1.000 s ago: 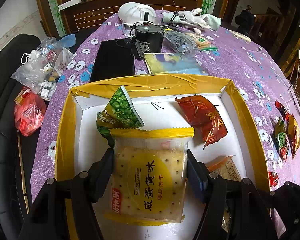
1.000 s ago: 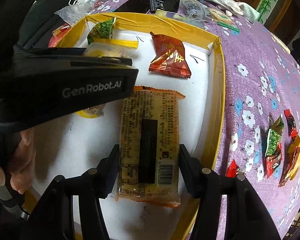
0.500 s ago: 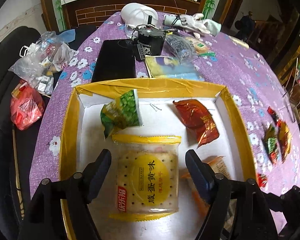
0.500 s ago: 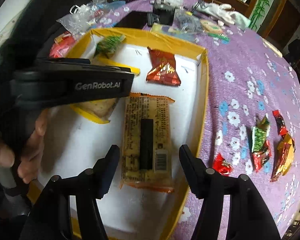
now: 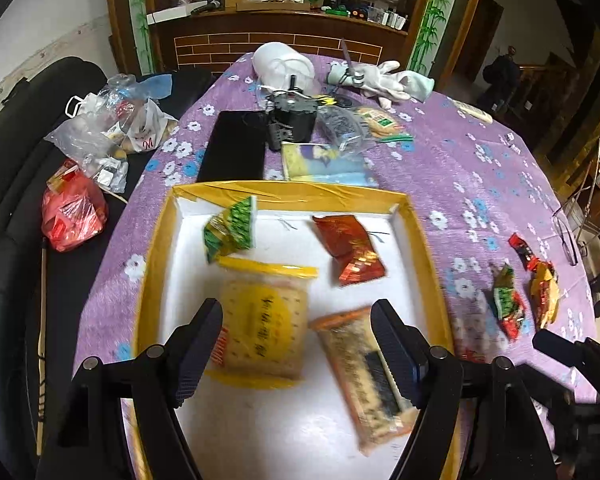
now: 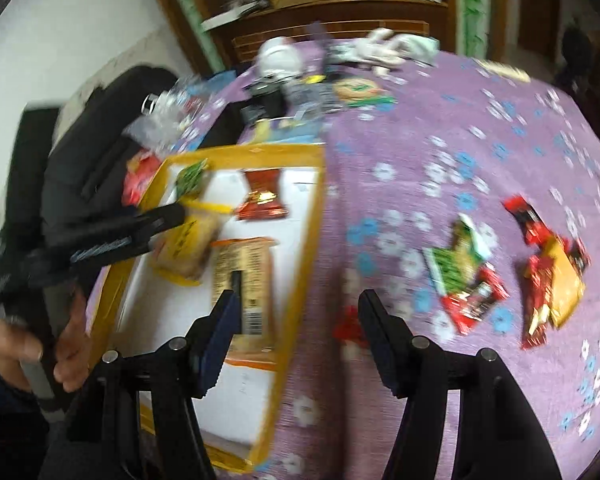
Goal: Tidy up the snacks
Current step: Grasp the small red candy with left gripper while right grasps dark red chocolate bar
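A yellow box (image 5: 156,264) with a white floor holds a yellow cracker pack (image 5: 264,320), a long orange-edged pack (image 5: 364,376), a green pea snack (image 5: 232,228) and a red snack (image 5: 352,248). My left gripper (image 5: 296,320) hovers open above the yellow pack, touching nothing. My right gripper (image 6: 300,304) is open and empty over the box's right wall (image 6: 308,264) and the purple cloth. Loose snacks lie to its right: a green and red pile (image 6: 460,268), a red and yellow pile (image 6: 552,280) and a small red packet (image 6: 348,328).
A hand (image 6: 68,344) holds the left gripper's body at the box's left side. Behind the box lie a black slab (image 5: 236,148), a motor (image 5: 292,120), a booklet (image 5: 324,160) and white gloves (image 5: 384,80). Plastic bags (image 5: 100,136) sit on a black chair. Glasses (image 5: 568,236) lie far right.
Both grippers let go of their packs, which now lie in the box, and rose. The right one swung right, off the box toward the loose snacks.
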`<state>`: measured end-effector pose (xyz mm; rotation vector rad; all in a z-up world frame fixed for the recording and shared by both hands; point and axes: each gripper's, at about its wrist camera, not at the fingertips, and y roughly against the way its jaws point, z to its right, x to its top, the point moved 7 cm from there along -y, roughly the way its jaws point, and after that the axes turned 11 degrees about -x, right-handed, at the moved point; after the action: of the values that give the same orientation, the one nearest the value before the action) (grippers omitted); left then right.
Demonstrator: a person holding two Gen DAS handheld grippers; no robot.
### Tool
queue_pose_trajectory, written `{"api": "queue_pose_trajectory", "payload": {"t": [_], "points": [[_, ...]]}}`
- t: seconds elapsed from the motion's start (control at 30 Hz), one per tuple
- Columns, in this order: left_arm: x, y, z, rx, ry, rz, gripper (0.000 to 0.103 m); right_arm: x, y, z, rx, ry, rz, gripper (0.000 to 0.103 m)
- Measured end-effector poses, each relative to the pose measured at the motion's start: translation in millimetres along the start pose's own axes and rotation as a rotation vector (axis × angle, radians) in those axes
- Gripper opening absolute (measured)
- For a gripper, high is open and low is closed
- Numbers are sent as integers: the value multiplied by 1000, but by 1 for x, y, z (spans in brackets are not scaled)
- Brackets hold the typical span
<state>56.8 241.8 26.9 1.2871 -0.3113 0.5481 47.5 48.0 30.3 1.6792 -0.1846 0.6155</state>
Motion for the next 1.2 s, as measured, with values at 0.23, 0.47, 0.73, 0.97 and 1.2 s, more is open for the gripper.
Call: {"api": "queue_pose_trajectory", "payload": {"t": [0.23,0.47,0.73,0.97,1.2], "points": [[-17,-3,60,-30,-52,-29,80,-16,-7,104,-39,-187,-51,61],[-41,-33,129,-79,-199,-110,75,-45,-5,188,-92,-331,-88,60],[-66,-80,163,32,-351,-231,50,-66,3,220,-102,-372,-91,60],[-84,-96,165,40,-401,-291,33,-65,8,230,-116,-392,-72,60],[-102,-71,172,-160,-374,-334,29,-57,-2,223,-105,-386,-88,60]]}}
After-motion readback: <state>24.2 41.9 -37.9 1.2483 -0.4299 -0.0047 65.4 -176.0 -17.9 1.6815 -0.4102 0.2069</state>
